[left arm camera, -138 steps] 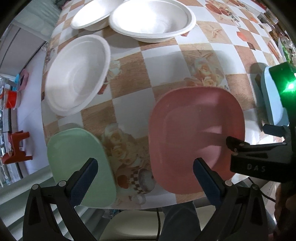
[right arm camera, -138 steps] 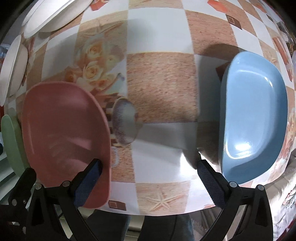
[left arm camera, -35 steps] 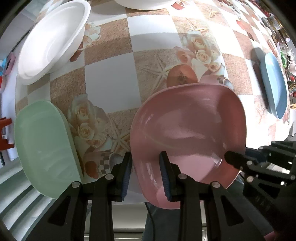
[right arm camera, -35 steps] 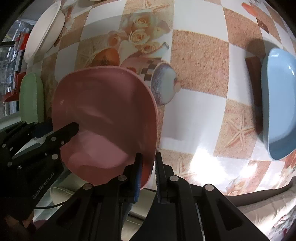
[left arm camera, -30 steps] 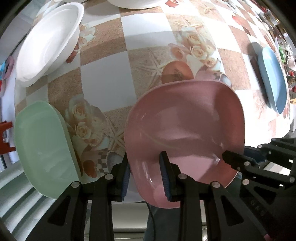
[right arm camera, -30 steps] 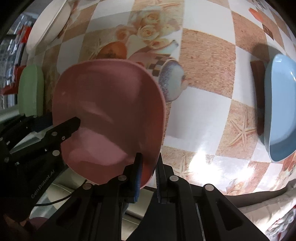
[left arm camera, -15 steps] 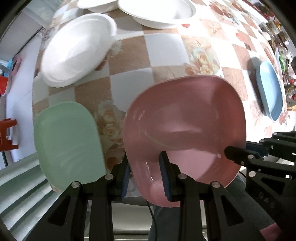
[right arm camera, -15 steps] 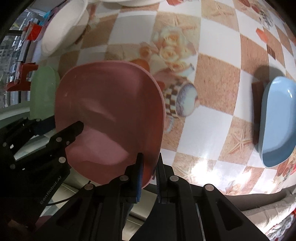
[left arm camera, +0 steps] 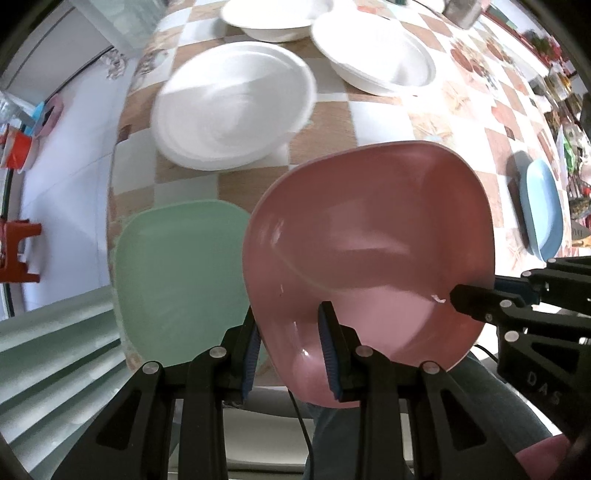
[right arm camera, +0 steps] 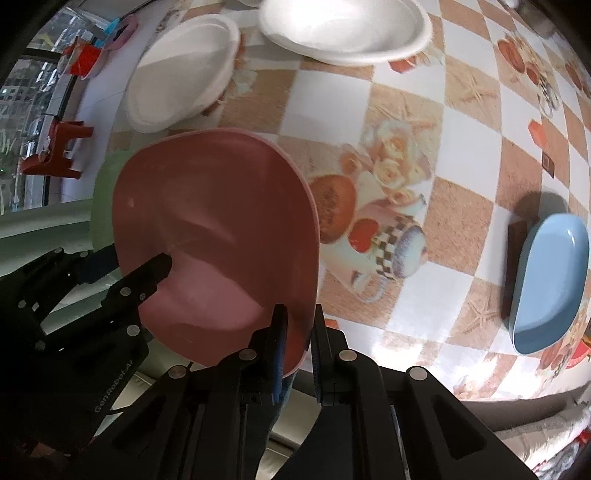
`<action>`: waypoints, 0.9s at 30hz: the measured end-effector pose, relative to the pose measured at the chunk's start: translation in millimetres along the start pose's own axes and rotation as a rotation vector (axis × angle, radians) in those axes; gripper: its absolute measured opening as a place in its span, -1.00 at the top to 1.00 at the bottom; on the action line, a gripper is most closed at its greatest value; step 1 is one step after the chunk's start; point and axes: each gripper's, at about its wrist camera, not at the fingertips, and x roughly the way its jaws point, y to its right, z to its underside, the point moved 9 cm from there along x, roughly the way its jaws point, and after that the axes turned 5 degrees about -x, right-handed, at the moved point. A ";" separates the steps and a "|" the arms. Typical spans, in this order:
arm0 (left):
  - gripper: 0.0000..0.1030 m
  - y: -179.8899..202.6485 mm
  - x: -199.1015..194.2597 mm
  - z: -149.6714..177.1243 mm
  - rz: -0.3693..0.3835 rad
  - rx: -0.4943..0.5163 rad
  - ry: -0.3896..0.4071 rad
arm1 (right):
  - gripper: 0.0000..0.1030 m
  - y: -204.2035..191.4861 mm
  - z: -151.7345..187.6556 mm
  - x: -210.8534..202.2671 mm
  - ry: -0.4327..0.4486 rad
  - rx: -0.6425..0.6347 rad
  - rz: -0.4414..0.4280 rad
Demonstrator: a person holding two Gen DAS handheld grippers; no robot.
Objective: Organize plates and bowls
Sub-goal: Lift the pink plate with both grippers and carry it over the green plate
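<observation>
The rounded-square pink plastic plate (left arm camera: 369,236) is held off the bench (left arm camera: 384,122), clamped by both tools at its near rim. It is shallow, with a glossy inner face, a raised rim and softly rounded corners; light glints run across its well, and its nearer half reads paler than its farther half. The left hand-held gripper (left arm camera: 290,354) has its blue-padded fingers (left arm camera: 328,350) closed on the near-left edge of the plate, one finger on each face of the rim. The right hand-held gripper (right arm camera: 297,354) is pinched nearly shut on the plate's near-right edge, and in the left wrist view its black fingers reach in from the right onto the rim. Beside the pink plate, to its left, a rounded-square pale green plastic plate (left arm camera: 177,273) lies flat at the bench's near-left corner, partly overlapped in view by the pink one. Farther back stand three round white foam bowls: one nearest (left arm camera: 232,107), another to its right (left arm camera: 376,55) and a third behind (left arm camera: 277,18). A rounded-square light blue plastic plate (right arm camera: 546,280) sits well apart at the bench's right edge, on the checkered brown-and-white printed tablecloth (right arm camera: 417,122).
</observation>
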 end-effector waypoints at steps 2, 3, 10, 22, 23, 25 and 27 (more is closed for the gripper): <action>0.35 -8.4 -3.1 1.9 -0.005 -0.010 0.007 | 0.73 -5.4 -2.4 -0.5 0.003 -0.014 0.001; 0.35 -12.3 -4.7 2.2 -0.007 -0.013 0.009 | 0.73 -8.8 -1.9 1.2 0.004 -0.021 0.002; 0.35 -40.3 -11.9 9.5 -0.022 -0.049 0.020 | 0.73 -25.4 -3.7 -0.9 0.013 -0.057 0.000; 0.35 -83.5 -18.2 -1.3 -0.056 -0.116 0.036 | 0.73 -71.7 -15.6 12.7 -0.010 -0.098 -0.035; 0.35 -88.0 -19.2 -2.2 -0.062 -0.118 0.039 | 0.73 -73.0 -16.3 13.2 -0.013 -0.103 -0.038; 0.35 -97.8 -19.8 -3.9 -0.075 -0.121 0.041 | 0.73 -83.2 -19.7 19.1 -0.020 -0.116 -0.041; 0.35 -105.7 -18.0 -6.3 -0.087 -0.127 0.041 | 0.73 -93.0 -23.0 23.9 -0.030 -0.129 -0.047</action>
